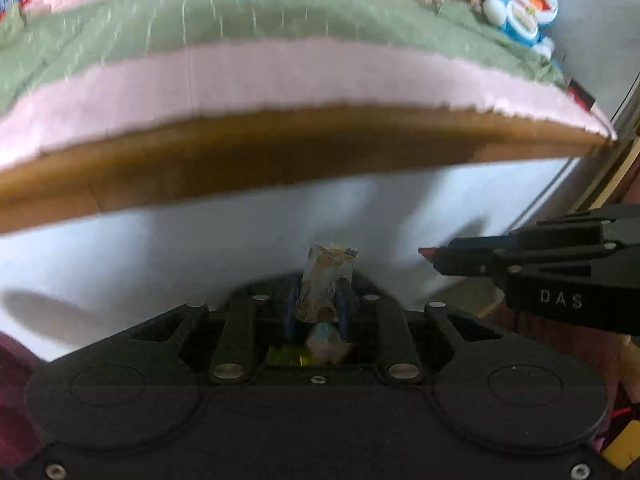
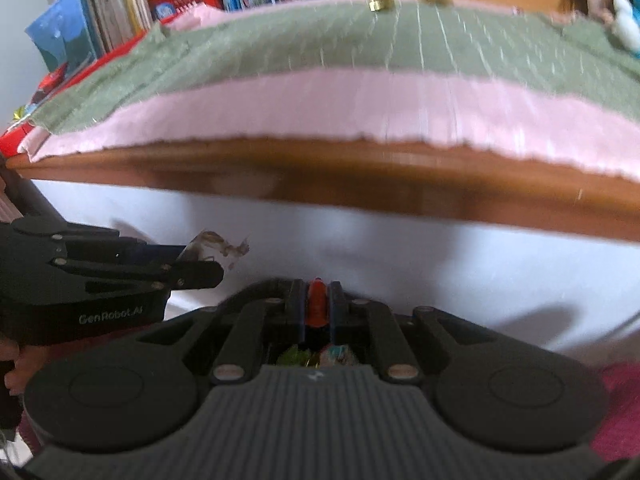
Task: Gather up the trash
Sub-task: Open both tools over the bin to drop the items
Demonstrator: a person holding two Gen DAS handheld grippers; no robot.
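My left gripper (image 1: pixel 322 300) has its fingers pinched on a clear crinkly wrapper (image 1: pixel 326 280), held up in front of the bed (image 1: pixel 280 72). Right gripper (image 2: pixel 317 304), just beside it, fingers clamped tight on a small red wrapper (image 2: pixel 317 302). More scraps (image 2: pixel 382 2) at far edge of green blanket (image 2: pixel 360 36).

bed (image 1: pixel 280 72): motion-blurred | blue plush toy (image 2: pixel 628 28): cut by right edge | red item (image 2: pixel 317 306): unidentifiable between pads

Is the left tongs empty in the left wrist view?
No, the left tongs are shut on a crumpled clear wrapper that sticks up between the two fingers.
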